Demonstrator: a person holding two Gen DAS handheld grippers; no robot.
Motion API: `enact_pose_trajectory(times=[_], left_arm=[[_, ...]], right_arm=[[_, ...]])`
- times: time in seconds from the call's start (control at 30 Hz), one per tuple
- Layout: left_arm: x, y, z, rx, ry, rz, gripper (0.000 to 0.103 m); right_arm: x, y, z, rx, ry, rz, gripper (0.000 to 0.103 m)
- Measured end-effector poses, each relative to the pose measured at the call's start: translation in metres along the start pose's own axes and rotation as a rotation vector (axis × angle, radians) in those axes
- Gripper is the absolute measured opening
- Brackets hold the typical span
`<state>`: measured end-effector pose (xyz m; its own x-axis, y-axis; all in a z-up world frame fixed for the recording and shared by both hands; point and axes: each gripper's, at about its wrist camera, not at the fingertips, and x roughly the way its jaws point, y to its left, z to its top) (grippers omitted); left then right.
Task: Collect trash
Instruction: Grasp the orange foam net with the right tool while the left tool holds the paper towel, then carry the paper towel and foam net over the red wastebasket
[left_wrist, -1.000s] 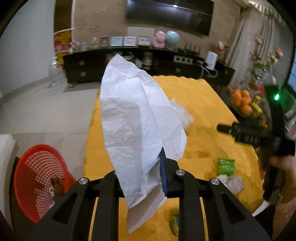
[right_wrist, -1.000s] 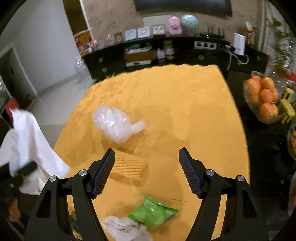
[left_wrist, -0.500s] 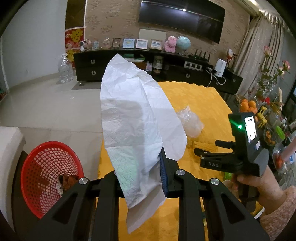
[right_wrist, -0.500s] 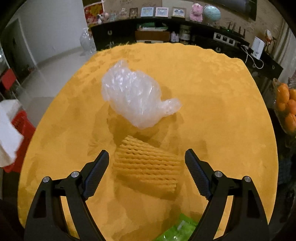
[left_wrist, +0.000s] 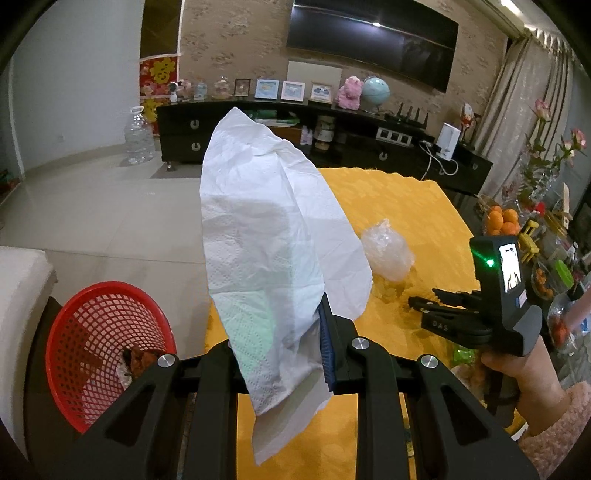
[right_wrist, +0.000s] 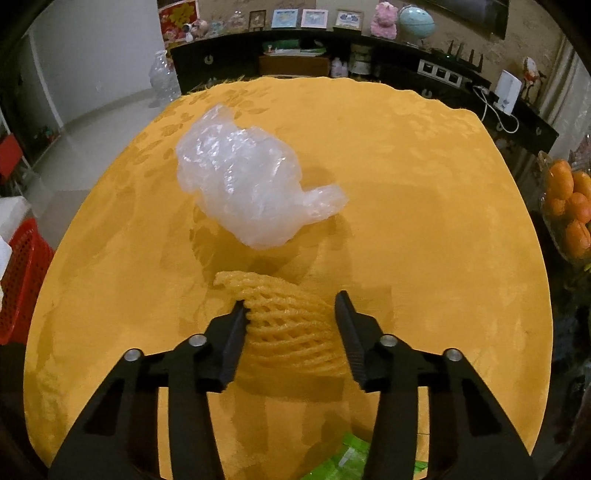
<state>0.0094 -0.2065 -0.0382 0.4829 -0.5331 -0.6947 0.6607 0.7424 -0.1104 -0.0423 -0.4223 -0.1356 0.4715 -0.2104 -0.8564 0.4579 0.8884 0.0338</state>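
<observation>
Directly between the closing jaws of the right gripper (right_wrist: 291, 314) lies the yellow foam net (right_wrist: 288, 325), resting on the yellow surface (right_wrist: 424, 206) with its long axis running across the gap — the left pad already touches its edge, while the right pad is seen just clear of it. A crumpled clear plastic bag (right_wrist: 251, 192) lies just beyond. The left gripper (left_wrist: 295, 347) is clamped narrowly on a white tissue (left_wrist: 266, 243), held above the surface's edge, near the red basket (left_wrist: 85, 332) on the floor.
</observation>
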Motion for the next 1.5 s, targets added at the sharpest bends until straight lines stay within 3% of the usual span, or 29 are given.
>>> enact_pose_trajectory(times=[0.13,0.43,0.6,1.17,1.5], left_arm=[[-0.001,0.001,0.002,-0.007,-0.007,0.011,0.019],[-0.011,0.008,0.008,-0.025,-0.043,0.041,0.019],[-0.012,0.011,0.008,-0.032,-0.048,0.051,0.019],[-0.055,0.051,0.022,-0.105,-0.18,0.175,0.019],[-0.073,0.089,0.02,-0.175,-0.192,0.226,0.019]], right_arm=[[-0.006,0.0,0.003,0.019,-0.014,0.012,0.038],[-0.068,0.011,0.015,0.006,-0.174,0.038,0.038],[-0.091,0.016,0.016,-0.005,-0.221,0.062,0.038],[-0.131,0.024,0.02,0.033,-0.299,0.115,0.038],[-0.131,0.055,0.029,-0.011,-0.305,0.136,0.038]])
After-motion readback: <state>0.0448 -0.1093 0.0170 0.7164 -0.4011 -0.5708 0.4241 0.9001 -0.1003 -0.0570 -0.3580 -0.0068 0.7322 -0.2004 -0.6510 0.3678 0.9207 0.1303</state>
